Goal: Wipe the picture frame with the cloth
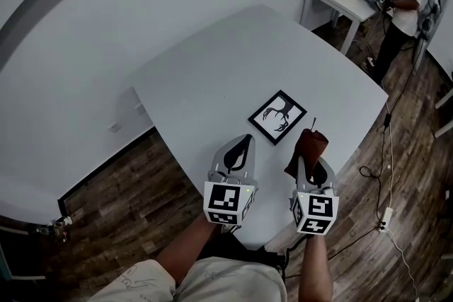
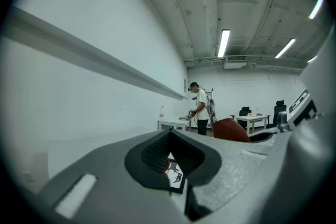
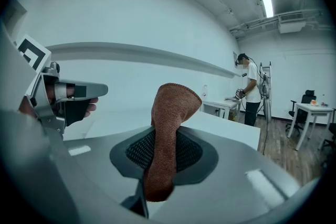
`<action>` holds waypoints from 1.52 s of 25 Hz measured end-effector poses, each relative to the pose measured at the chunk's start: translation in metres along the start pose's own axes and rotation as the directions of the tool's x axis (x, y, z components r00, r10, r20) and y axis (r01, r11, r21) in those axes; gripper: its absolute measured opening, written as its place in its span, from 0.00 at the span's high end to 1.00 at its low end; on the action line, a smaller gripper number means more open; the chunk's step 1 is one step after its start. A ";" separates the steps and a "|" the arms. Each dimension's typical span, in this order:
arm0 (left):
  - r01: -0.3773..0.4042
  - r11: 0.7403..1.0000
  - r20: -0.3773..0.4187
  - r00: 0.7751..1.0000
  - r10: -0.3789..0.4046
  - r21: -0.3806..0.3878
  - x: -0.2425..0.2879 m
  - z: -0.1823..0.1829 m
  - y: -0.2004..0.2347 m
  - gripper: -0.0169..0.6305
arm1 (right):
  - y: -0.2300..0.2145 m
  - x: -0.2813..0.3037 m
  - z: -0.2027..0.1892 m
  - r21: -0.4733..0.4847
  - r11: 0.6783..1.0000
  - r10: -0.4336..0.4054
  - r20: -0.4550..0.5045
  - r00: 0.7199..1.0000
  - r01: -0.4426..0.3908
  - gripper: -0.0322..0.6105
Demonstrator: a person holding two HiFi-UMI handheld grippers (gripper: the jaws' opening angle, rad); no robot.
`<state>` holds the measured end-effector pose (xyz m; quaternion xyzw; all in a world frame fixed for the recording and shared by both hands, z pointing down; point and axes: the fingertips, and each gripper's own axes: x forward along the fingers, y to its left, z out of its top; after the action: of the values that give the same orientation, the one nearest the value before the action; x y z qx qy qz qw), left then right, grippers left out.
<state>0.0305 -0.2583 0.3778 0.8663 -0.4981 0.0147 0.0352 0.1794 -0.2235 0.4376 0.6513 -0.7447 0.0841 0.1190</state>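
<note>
Nearest the person, the left claw [image 1: 244, 145] has its jaws together on nothing; through the notch between its pads a corner of the picture shows. Beside it the right claw [image 1: 312, 155] is clamped on a rust-brown terry cloth [image 1: 308, 143], which stands up out of the jaws in a rounded fold.

Just beyond both lies the black-edged square picture frame [image 1: 277, 117], flat on the white bench [image 1: 233, 60] and turned corner-on like a diamond. Being square, it offers no long axis. It sits ahead and slightly left of the cloth-bearing right claw, which looks the nearer one, so the wipe probably calls for a short reach forward and leftward.

The only print is the square markers [image 1: 228, 200] on the claws; no readable wording.
</note>
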 end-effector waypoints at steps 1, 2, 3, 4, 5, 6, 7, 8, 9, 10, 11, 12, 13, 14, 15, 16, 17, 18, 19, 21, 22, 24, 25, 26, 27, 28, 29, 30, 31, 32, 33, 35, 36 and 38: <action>0.001 1.000 -0.001 1.000 -0.001 0.000 0.003 -0.001 0.002 0.97 | 0.001 0.006 -0.001 -0.002 1.000 0.001 -0.006 1.000 -0.001 0.79; 0.001 1.000 -0.003 1.000 -0.001 0.000 0.006 -0.002 0.005 0.97 | 0.002 0.011 -0.003 -0.006 1.000 0.003 -0.013 1.000 -0.003 0.79; 0.000 1.000 -0.005 1.000 0.000 -0.002 0.008 -0.004 0.008 0.97 | 0.003 0.017 -0.005 -0.012 1.000 0.005 -0.020 1.000 -0.005 0.79; 0.000 1.000 -0.009 1.000 0.000 -0.006 0.011 -0.006 0.010 0.97 | 0.004 0.024 -0.007 -0.016 1.000 0.008 -0.028 1.000 -0.009 0.79; 0.000 1.000 -0.013 1.000 0.000 -0.011 0.014 -0.007 0.012 0.97 | 0.004 0.032 -0.009 -0.019 1.000 0.011 -0.036 0.999 -0.011 0.79; -0.001 1.000 -0.015 1.000 0.001 -0.014 0.017 -0.009 0.014 0.97 | 0.003 0.040 -0.012 -0.020 1.000 0.011 -0.046 0.999 -0.012 0.79; -0.001 1.000 -0.018 1.000 0.001 -0.017 0.021 -0.011 0.016 0.97 | 0.000 0.050 -0.014 -0.018 1.000 0.009 -0.058 0.998 -0.010 0.79; -0.002 1.000 -0.021 1.000 0.001 -0.020 0.025 -0.013 0.018 0.97 | -0.004 0.061 -0.017 -0.012 1.000 0.006 -0.071 0.997 -0.007 0.79; -0.003 1.000 -0.023 1.000 0.002 -0.022 0.030 -0.015 0.019 0.97 | -0.008 0.074 -0.020 -0.002 1.000 0.004 -0.087 0.996 -0.004 0.79; -0.004 1.000 -0.023 1.000 0.004 -0.024 0.034 -0.016 0.021 0.97 | -0.011 0.089 -0.023 0.014 1.000 0.004 -0.103 0.995 -0.003 0.79; -0.006 1.000 -0.023 1.000 0.006 -0.026 0.039 -0.017 0.023 0.97 | -0.015 0.105 -0.026 0.035 0.999 0.007 -0.121 0.993 -0.003 0.79; -0.007 1.000 -0.022 1.000 0.007 -0.028 0.042 -0.018 0.024 0.97 | -0.019 0.122 -0.029 0.060 0.998 0.012 -0.141 0.990 -0.003 0.79; -0.008 1.000 -0.021 1.000 0.007 -0.029 0.046 -0.019 0.025 0.97 | -0.022 0.138 -0.032 0.087 0.996 0.017 -0.162 0.987 -0.003 0.79; -0.007 1.000 -0.022 1.000 0.007 -0.029 0.048 -0.021 0.025 0.97 | -0.025 0.155 -0.035 0.113 0.994 0.022 -0.185 0.982 -0.001 0.79; -0.006 1.000 -0.024 1.000 0.006 -0.031 0.051 -0.022 0.025 0.97 | -0.028 0.172 -0.038 0.137 0.991 0.029 -0.209 0.977 0.000 0.79; -0.005 0.999 -0.026 1.000 0.005 -0.033 0.053 -0.024 0.025 0.97 | -0.029 0.188 -0.042 0.160 0.987 0.038 -0.234 0.971 0.000 0.79; -0.006 0.999 -0.029 1.000 0.005 -0.035 0.055 -0.027 0.026 0.97 | -0.029 0.205 -0.046 0.179 0.984 0.049 -0.260 0.964 -0.002 0.79; -0.007 0.999 -0.033 0.999 0.006 -0.037 0.056 -0.030 0.028 0.97 | -0.027 0.221 -0.051 0.193 0.981 0.060 -0.285 0.957 -0.004 0.79; -0.009 0.999 -0.038 0.999 0.007 -0.040 0.058 -0.033 0.030 0.97 | -0.026 0.236 -0.056 0.201 0.980 0.070 -0.311 0.948 -0.006 0.79; -0.015 0.999 -0.050 0.999 0.013 -0.049 0.062 -0.039 0.034 0.97 | -0.024 0.261 -0.065 0.205 0.979 0.074 -0.364 0.928 0.002 0.79; -0.019 0.998 -0.054 0.998 0.016 -0.054 0.063 -0.042 0.036 0.97 | -0.023 0.270 -0.070 0.207 0.978 0.073 -0.391 0.918 0.011 0.79; -0.025 0.998 -0.060 0.998 0.022 -0.059 0.065 -0.047 0.039 0.97 | -0.019 0.285 -0.081 0.221 0.975 0.078 -0.436 0.896 0.022 0.79; -0.029 0.998 -0.063 0.998 0.025 -0.061 0.065 -0.049 0.041 0.97 | -0.016 0.292 -0.087 0.229 0.973 0.083 -0.454 0.887 0.025 0.79; -0.032 0.998 -0.066 0.997 0.028 -0.062 0.066 -0.051 0.042 0.97 | -0.014 0.297 -0.092 0.234 0.972 0.087 -0.469 0.879 0.028 0.79; -0.035 0.997 -0.069 0.997 0.031 -0.063 0.067 -0.053 0.044 0.97 | -0.013 0.302 -0.096 0.236 0.971 0.089 -0.482 0.872 0.031 0.79; -0.038 0.997 -0.072 0.997 0.033 -0.066 0.068 -0.054 0.045 0.97 | -0.012 0.305 -0.100 0.233 0.972 0.088 -0.493 0.865 0.034 0.79; -0.040 0.997 -0.074 0.997 0.035 -0.069 0.069 -0.055 0.047 0.97 | -0.012 0.308 -0.103 0.228 0.973 0.085 -0.503 0.860 0.038 0.79; -0.042 0.996 -0.075 0.997 0.036 -0.073 0.069 -0.055 0.048 0.97 | -0.013 0.309 -0.106 0.224 0.974 0.080 -0.512 0.855 0.043 0.79; -0.043 0.996 -0.077 0.996 0.037 -0.076 0.068 -0.056 0.050 0.97 | -0.013 0.310 -0.109 0.221 0.974 0.075 -0.520 0.851 0.049 0.79; -0.044 0.996 -0.079 0.996 0.037 -0.078 0.068 -0.057 0.052 0.97 | -0.013 0.310 -0.111 0.221 0.974 0.072 -0.526 0.847 0.055 0.79; -0.044 0.996 -0.082 0.996 0.038 -0.079 0.068 -0.058 0.054 0.97 | -0.013 0.311 -0.113 0.219 0.974 0.068 -0.531 0.845 0.059 0.79; -0.046 0.996 -0.086 0.996 0.039 -0.082 0.069 -0.059 0.056 0.97 | -0.016 0.310 -0.115 0.212 0.975 0.061 -0.539 0.840 0.065 0.79; -0.045 0.996 -0.086 0.996 0.038 -0.083 0.070 -0.059 0.056 0.97 | -0.019 0.309 -0.116 0.208 0.976 0.057 -0.541 0.839 0.068 0.79; -0.040 0.996 -0.085 0.996 0.032 -0.083 0.072 -0.059 0.053 0.97 | -0.029 0.305 -0.119 0.199 0.977 0.042 -0.546 0.837 0.081 0.79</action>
<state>0.0218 -0.3423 0.4433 0.8535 -0.5119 0.0302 0.0924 0.1787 -0.4839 0.6377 0.6166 -0.6593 0.3451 0.2568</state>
